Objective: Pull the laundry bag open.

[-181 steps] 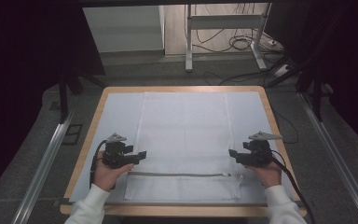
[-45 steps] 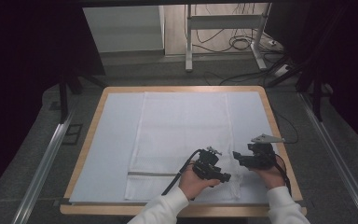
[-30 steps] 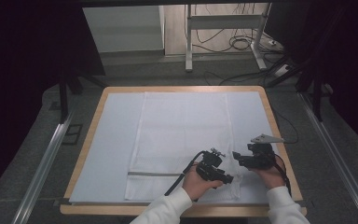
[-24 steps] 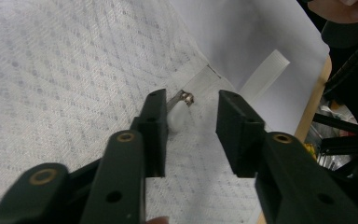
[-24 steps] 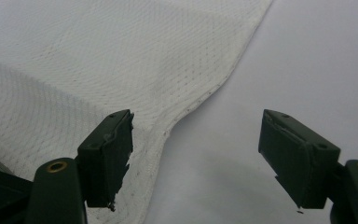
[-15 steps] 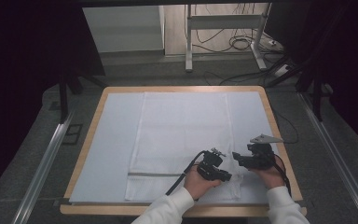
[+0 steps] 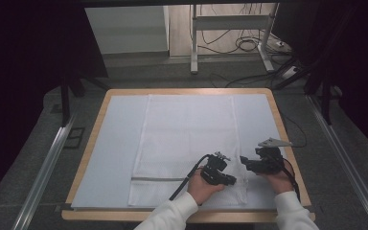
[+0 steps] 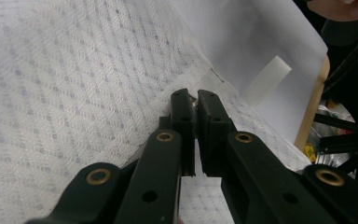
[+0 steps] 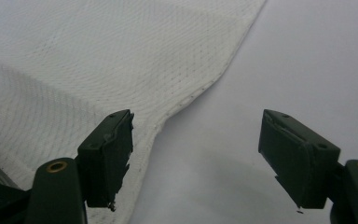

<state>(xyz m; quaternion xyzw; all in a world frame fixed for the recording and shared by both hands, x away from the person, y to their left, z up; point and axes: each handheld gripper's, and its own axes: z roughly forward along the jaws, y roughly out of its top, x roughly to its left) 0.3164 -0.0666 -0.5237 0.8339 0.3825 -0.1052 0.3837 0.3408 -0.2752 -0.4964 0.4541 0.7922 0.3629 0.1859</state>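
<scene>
A white mesh bag (image 7: pixel 187 134) lies flat on the white sheet, with a grey zipper strip (image 7: pixel 155 179) along its near end. My left gripper (image 7: pixel 232 181) rests on the bag's near right corner. In the left gripper view its jaws (image 8: pixel 194 97) have just been closing and now stand shut, pinching a small zipper pull (image 8: pixel 195 99) at their tips. My right gripper (image 7: pixel 244 162) hovers just right of it, open. In the right gripper view one fingertip (image 9: pixel 109 149) is over the bag's hemmed edge (image 9: pixel 200 88) and the other over bare sheet, with nothing between them (image 9: pixel 196 140).
The sheet covers a wooden-edged table (image 7: pixel 279 120). A small white block (image 8: pixel 266 79) lies on the sheet past the bag's corner. Metal rails (image 7: pixel 48 163) run along both sides of the table, and cables and stand legs (image 7: pixel 249 45) sit on the floor beyond.
Six seconds ago my left gripper was at the zipper's left end; it has since travelled right along the zipper to beside the right gripper. Over the last second both hands held still.
</scene>
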